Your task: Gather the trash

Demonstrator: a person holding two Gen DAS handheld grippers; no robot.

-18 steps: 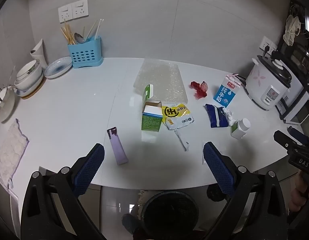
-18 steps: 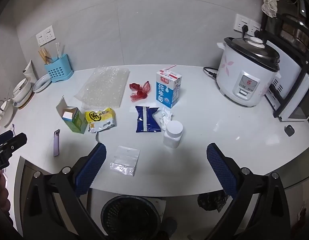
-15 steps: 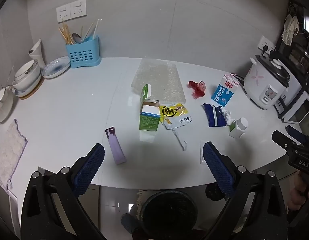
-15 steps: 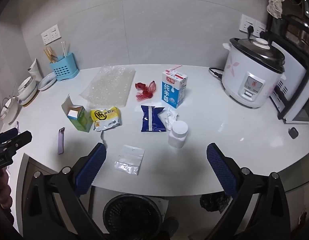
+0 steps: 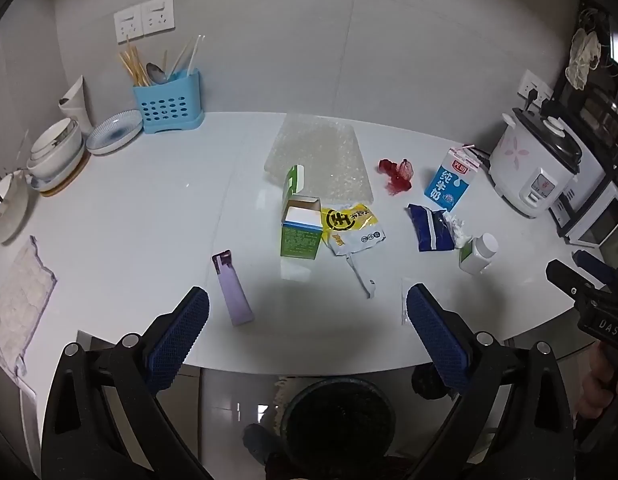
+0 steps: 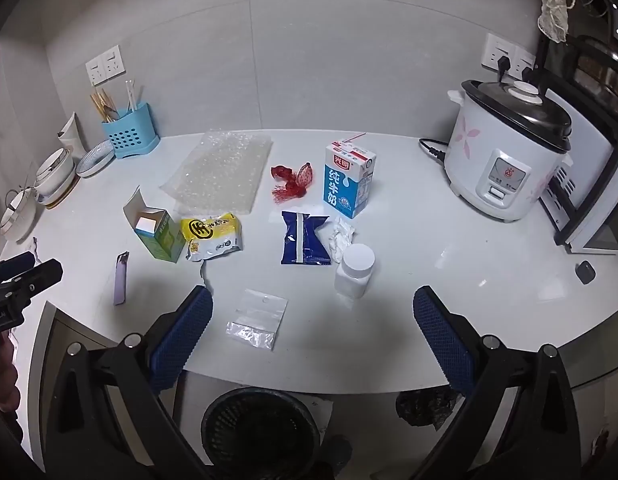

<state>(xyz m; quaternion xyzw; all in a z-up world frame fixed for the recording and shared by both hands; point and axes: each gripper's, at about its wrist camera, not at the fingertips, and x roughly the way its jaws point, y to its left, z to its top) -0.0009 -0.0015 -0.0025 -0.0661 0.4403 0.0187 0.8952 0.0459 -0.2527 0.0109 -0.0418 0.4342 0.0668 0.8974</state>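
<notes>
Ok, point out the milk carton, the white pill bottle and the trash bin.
milk carton [image 6: 347,184], right wrist view, blue front face.
white pill bottle [image 6: 355,270], right wrist view, its side below the cap.
trash bin [image 6: 261,396], right wrist view, near rim.

Open tool [image 6: 309,312] (empty), litter-strewn counter [image 6: 429,240], bin [image 6: 261,424]

Slight drift of both wrist views across the counter [image 5: 149,208] (litter itself unmoved).

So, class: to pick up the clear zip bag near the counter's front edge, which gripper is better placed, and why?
Right. The clear zip bag lies just ahead of the open right gripper, near its left finger. In the left wrist view it sits off by the left gripper's right finger.
</notes>
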